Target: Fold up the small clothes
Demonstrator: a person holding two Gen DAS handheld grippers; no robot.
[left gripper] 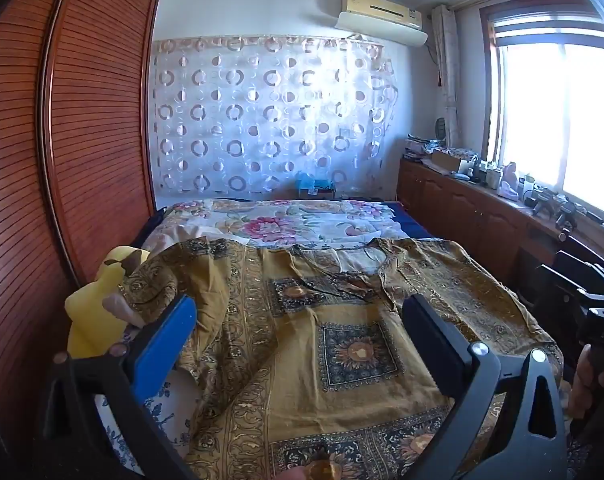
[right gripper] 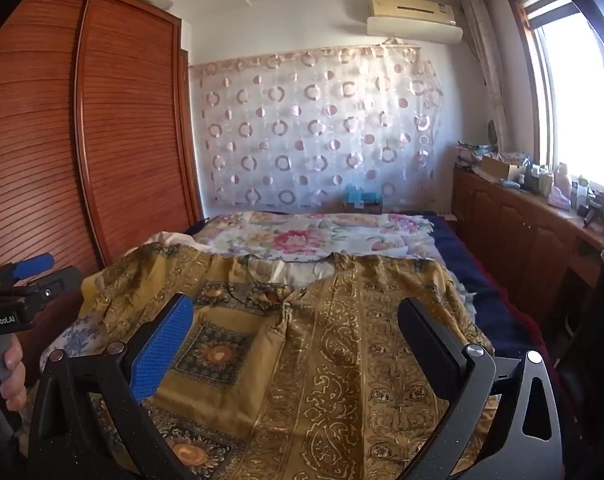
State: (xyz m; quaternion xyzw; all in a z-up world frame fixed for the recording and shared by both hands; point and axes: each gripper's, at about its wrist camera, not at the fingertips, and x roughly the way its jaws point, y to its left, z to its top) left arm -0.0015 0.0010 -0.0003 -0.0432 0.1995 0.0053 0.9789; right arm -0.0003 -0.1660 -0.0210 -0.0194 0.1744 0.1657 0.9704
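Two grippers, both mine to steer, hang over the bed (right gripper: 502,320) with nothing between their fingers. The left gripper (left gripper: 302,344) stands with its fingers spread wide, blue pad at lower left of its frame, black pad at lower right; the right gripper (right gripper: 295,344) stands the same way, wide open and empty.

Item under inspection: one mustard-gold patterned shirt (right gripper: 342,340), lying on the bed over a floral bedspread (right gripper: 322,236). It fills the lower centre of both views.

Progress, as I judge it: little or nothing done. The body lies spread flat, front up, with no clean fold visible. In the left view the sleeve (left gripper: 173,276) at left centre of the frame is bunched and rumpled against a yellow plush toy (left gripper: 97,312). Sleeves and body all remain to be folded.

Orientation: the neckline (right gripper: 289,268) sits at the far edge, toward the upper part of the frame; the hem runs out of view at the bottom. The long axis therefore runs from the cameras away toward the far wall, sleeves out to frame left and right.
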